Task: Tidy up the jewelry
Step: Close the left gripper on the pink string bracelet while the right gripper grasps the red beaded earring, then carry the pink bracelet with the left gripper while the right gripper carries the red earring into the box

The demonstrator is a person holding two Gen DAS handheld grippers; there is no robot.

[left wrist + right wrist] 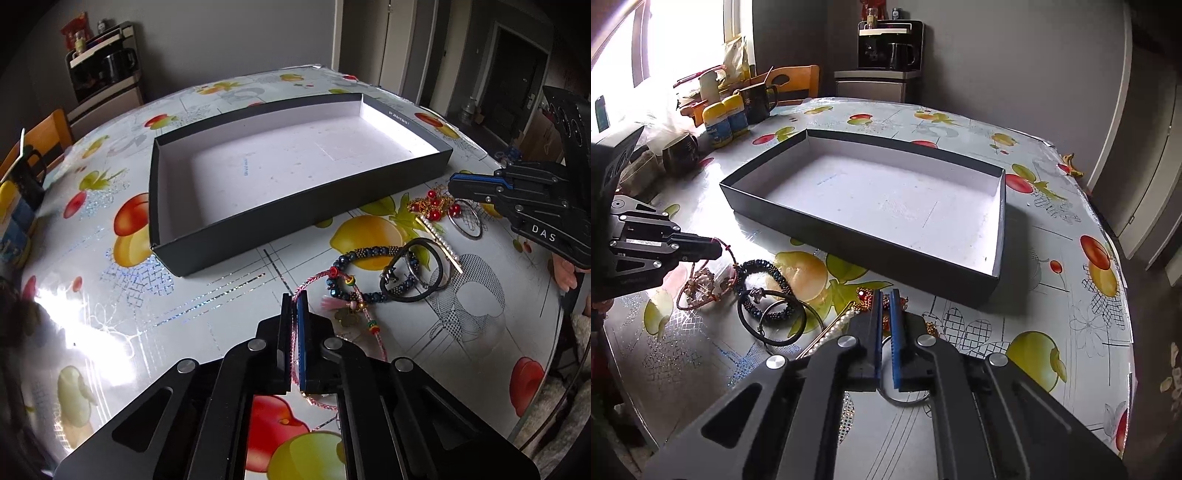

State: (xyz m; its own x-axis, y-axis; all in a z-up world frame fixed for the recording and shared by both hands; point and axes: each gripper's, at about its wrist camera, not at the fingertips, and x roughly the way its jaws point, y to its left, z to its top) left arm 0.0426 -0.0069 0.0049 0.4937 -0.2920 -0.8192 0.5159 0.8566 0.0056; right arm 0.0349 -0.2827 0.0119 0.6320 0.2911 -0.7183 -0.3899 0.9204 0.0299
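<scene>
A shallow black box with a white inside lies empty on the table; it also shows in the right wrist view. My left gripper is shut on a pink braided cord bracelet with colored beads. My right gripper is shut on a gold chain with red beads, which shows in the left wrist view. Between them lie a dark beaded bracelet, a black hair tie, a pearl hair clip and a metal hoop.
The table has a glossy fruit-print cloth. Mugs and bottles stand at the table's far left edge. A wooden chair and a cabinet with a coffee maker stand behind.
</scene>
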